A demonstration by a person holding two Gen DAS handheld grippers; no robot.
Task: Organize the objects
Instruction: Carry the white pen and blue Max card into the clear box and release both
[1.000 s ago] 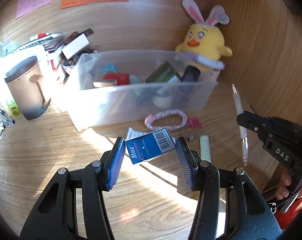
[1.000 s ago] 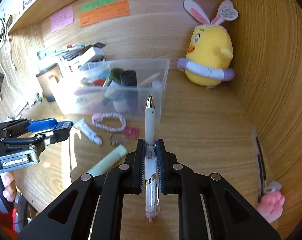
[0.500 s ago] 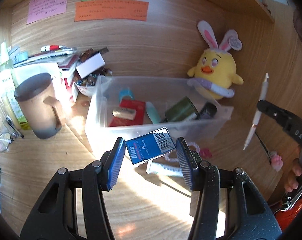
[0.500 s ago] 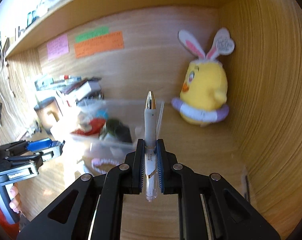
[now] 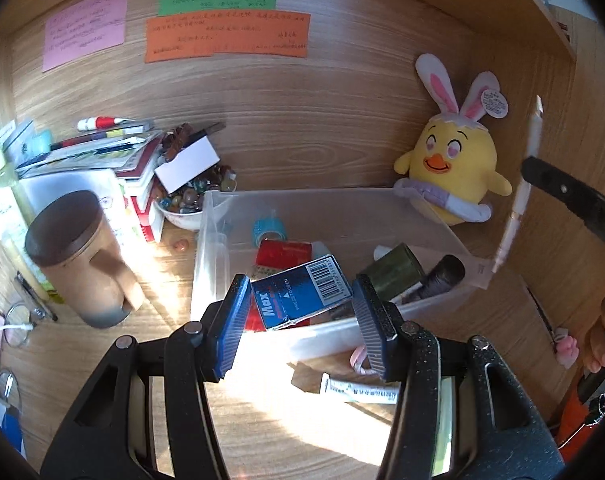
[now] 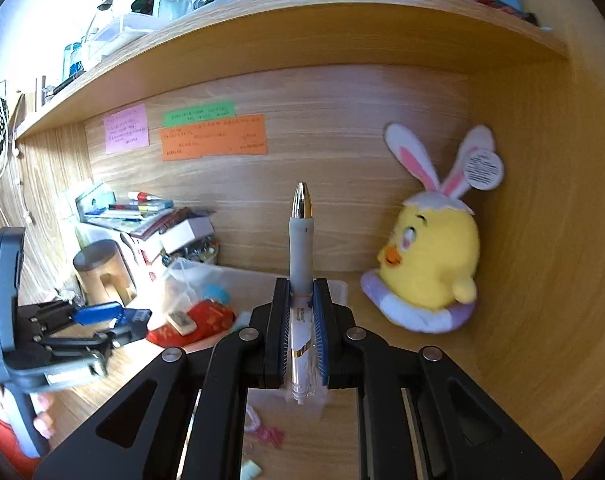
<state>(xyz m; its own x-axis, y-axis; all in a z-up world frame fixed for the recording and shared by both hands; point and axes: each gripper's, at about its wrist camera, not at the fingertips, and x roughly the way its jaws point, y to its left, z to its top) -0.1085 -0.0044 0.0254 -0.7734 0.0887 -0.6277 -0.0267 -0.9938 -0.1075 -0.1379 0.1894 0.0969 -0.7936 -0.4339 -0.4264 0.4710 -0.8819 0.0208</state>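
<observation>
My left gripper (image 5: 300, 312) is shut on a blue Max staples box (image 5: 300, 296) and holds it over the front rim of a clear plastic bin (image 5: 382, 320). The bin holds a red packet (image 5: 282, 252), tape roll (image 5: 268, 230), dark green cylinder (image 5: 394, 272) and black cylinder (image 5: 442, 276). My right gripper (image 6: 300, 312) is shut on a white and grey pen (image 6: 301, 240) and holds it upright, raised above the bin's right end. The pen also shows in the left wrist view (image 5: 520, 188).
A yellow chick plush (image 5: 450, 164) sits behind the bin in the right corner. A brown lidded mug (image 5: 82, 260) stands left, with books and a bowl of beads (image 5: 186, 200) behind it. A white tube (image 5: 358, 390) and a pink bracelet (image 5: 356, 358) lie before the bin.
Both grippers have risen and moved forward over the bin. The staples box went from above the desk to above the bin's front rim. The pen was lifted high.
</observation>
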